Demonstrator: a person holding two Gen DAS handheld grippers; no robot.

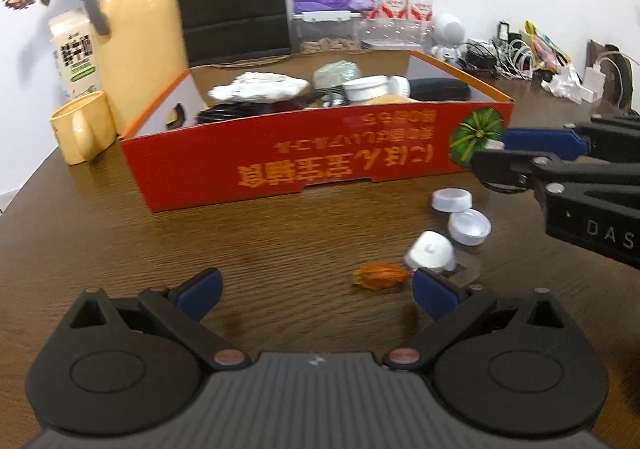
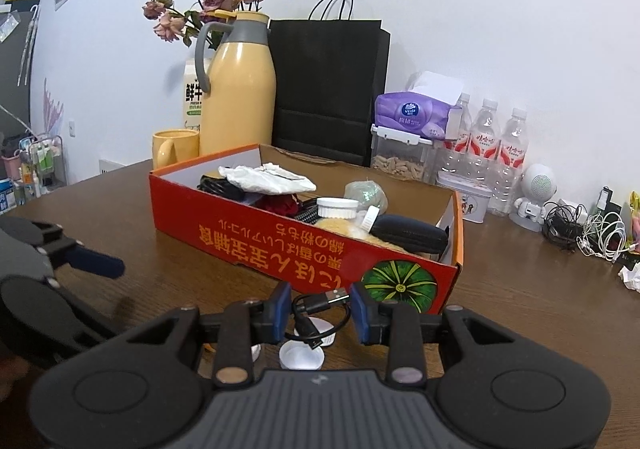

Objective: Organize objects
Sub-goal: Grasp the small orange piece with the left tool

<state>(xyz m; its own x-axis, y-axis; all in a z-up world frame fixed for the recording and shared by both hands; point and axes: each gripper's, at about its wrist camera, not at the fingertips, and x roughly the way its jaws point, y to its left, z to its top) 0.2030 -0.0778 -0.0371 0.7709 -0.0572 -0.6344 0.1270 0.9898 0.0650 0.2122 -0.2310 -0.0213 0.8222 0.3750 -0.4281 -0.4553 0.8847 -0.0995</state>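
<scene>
A red cardboard box [image 1: 304, 169] [image 2: 256, 245] full of small items stands on the brown table. In front of it lie white caps [image 1: 452, 200] [image 1: 469, 227], a white lid [image 1: 430, 251] and an orange wrapped piece [image 1: 380, 276]. My left gripper [image 1: 316, 289] is open and empty, low over the table just before the orange piece. My right gripper [image 2: 320, 307] is shut on a coiled black USB cable [image 2: 320, 303] and holds it above the caps [image 2: 302, 358], near the box's front corner. The right gripper also shows in the left wrist view [image 1: 496, 153].
A yellow thermos [image 1: 132, 25] [image 2: 240, 89], yellow mug [image 1: 82, 131] and milk carton [image 1: 74, 53] stand left of the box. Behind it are a black bag [image 2: 328, 89], tissue pack [image 2: 416, 115], water bottles [image 2: 486, 145] and tangled chargers [image 2: 588, 229].
</scene>
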